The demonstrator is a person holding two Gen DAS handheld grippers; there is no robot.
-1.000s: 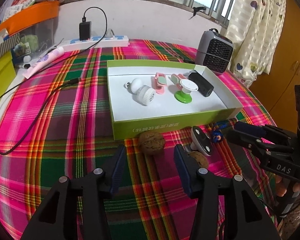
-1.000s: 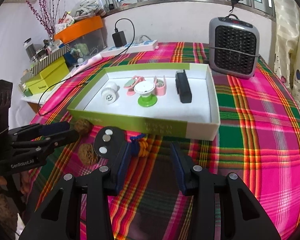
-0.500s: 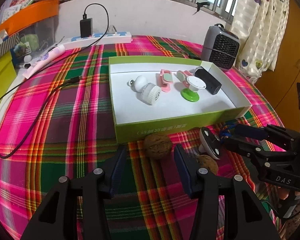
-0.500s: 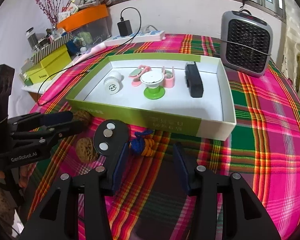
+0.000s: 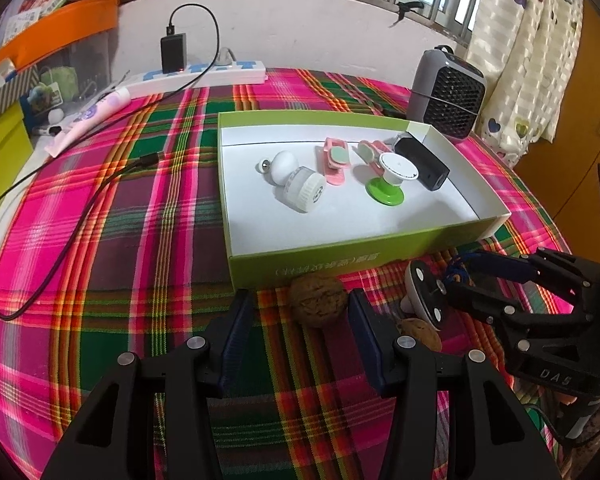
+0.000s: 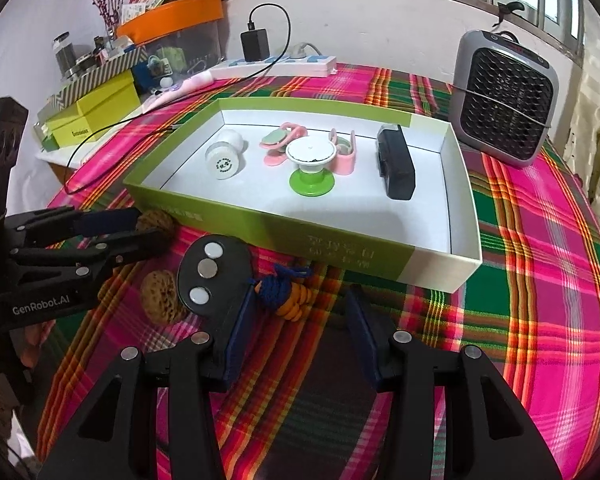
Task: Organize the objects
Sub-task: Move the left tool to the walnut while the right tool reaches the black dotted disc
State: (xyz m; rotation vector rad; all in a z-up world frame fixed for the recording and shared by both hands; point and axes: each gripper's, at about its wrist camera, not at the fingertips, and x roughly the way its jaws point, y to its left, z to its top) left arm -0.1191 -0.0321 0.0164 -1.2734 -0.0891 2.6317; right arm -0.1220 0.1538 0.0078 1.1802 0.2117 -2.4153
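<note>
Cloth (image 5: 140,240): pink/green/orange plaid. Box (image 5: 340,256): lime outside, white inside. Knot toy (image 6: 288,300): navy & orange. Disc (image 6: 216,276): black w/ silver dots. Walnut (image 5: 318,300): brown. Heater (image 6: 504,100): grey/black.

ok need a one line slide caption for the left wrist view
Open left gripper lined up on a walnut in front of the green box, the right gripper alongside over other loose items.

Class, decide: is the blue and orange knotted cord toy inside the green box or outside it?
Outside. The knotted cord toy lies on the plaid cloth before the green box, near its front wall.
</note>
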